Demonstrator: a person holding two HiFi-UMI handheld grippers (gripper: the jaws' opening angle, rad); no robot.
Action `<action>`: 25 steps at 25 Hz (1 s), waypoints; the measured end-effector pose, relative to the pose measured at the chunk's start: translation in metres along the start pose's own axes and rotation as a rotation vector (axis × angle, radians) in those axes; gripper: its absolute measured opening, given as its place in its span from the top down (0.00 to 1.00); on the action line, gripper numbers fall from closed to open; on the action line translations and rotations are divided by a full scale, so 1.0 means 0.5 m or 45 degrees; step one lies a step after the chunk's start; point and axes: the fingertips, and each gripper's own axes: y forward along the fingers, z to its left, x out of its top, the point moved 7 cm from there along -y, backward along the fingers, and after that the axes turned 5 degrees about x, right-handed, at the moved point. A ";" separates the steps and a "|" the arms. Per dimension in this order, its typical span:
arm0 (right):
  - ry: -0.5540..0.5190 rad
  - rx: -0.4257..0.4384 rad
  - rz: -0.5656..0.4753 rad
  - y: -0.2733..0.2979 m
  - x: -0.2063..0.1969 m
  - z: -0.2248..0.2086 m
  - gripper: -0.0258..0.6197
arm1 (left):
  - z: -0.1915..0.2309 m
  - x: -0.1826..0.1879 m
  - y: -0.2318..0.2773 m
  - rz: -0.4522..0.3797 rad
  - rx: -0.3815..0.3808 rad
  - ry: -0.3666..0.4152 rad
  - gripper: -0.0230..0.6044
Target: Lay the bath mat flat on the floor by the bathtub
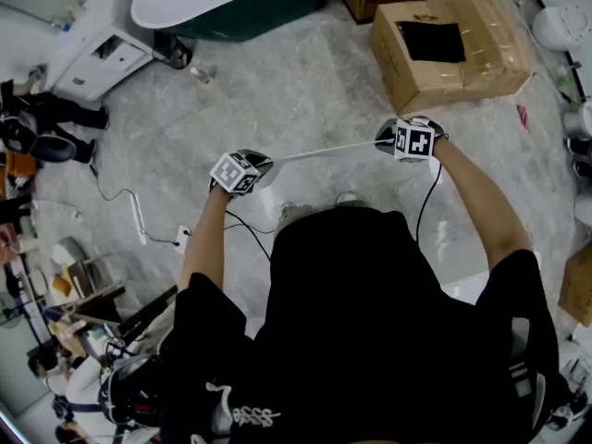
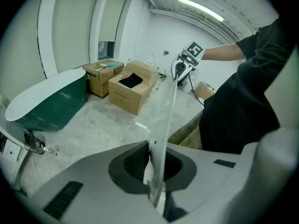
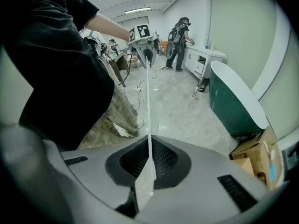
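The bath mat is a thin, see-through sheet, and I hold it stretched between both grippers above the marble floor. In the head view its top edge (image 1: 324, 150) runs as a pale line from my left gripper (image 1: 255, 166) to my right gripper (image 1: 392, 137). The left gripper (image 2: 156, 180) is shut on one corner of the mat (image 2: 164, 118). The right gripper (image 3: 146, 172) is shut on the other corner of the mat (image 3: 148, 101). The green bathtub (image 1: 231, 7) with its white rim stands ahead of me on the floor, seen also as the bathtub (image 2: 49, 107) and the bathtub (image 3: 233, 104).
Cardboard boxes (image 1: 453, 44) stand to the right of the tub. A white cabinet (image 1: 92, 54) is at the left. A cable (image 1: 139, 215) lies on the floor by my left side. Another person (image 3: 180, 41) stands at a far counter.
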 end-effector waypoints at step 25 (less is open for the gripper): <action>0.167 -0.244 -0.100 -0.003 0.010 -0.217 0.92 | 0.223 0.093 0.035 -0.080 0.115 -0.025 0.91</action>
